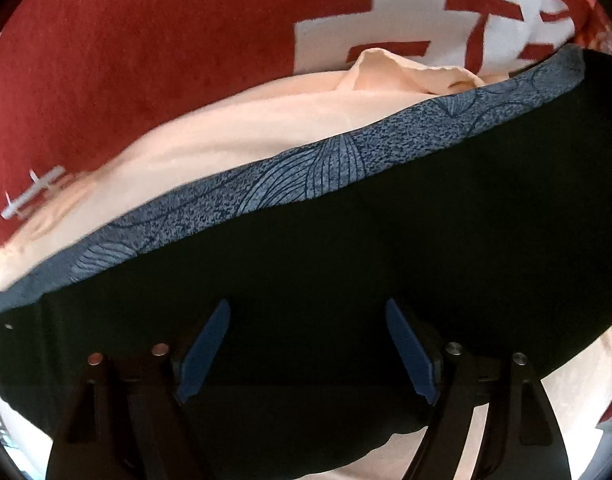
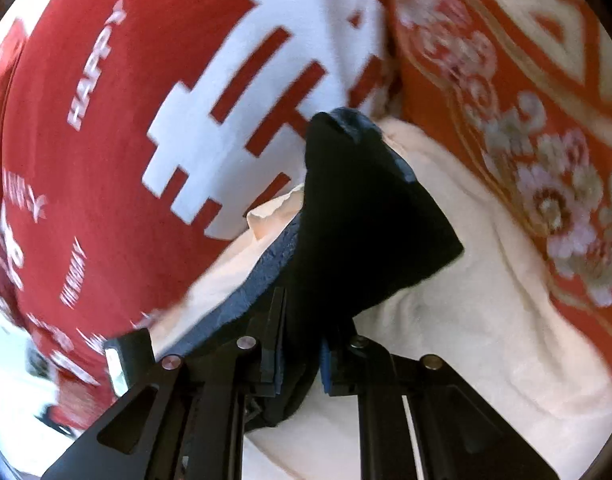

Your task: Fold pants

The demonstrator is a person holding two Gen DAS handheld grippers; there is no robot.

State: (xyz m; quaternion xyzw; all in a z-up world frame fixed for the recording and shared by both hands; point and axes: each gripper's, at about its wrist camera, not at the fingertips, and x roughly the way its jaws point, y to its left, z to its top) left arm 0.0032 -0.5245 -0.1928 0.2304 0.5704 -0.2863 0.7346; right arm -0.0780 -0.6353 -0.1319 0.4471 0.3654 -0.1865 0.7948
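Note:
The black pants (image 1: 345, 248) lie across a peach cloth, their blue-grey leaf-patterned band (image 1: 306, 168) running along the far edge. My left gripper (image 1: 307, 302) hovers close over the black fabric, blue pads (image 1: 208, 352) wide apart and open, with flat cloth beneath them. In the right wrist view my right gripper (image 2: 302, 320) is shut on a corner of the pants (image 2: 357, 208). The fabric rises from the jaws in a raised, tent-like fold, and its patterned band (image 2: 266, 272) trails down to the left. The cloth hides the right fingertips.
The peach cloth (image 1: 234, 128) lies on a red blanket (image 1: 126, 40) with large white characters and white "HAPPY" lettering (image 2: 94, 64). A small white plastic piece (image 1: 32, 192) rests at the left. A red floral cover (image 2: 525, 120) borders the right side.

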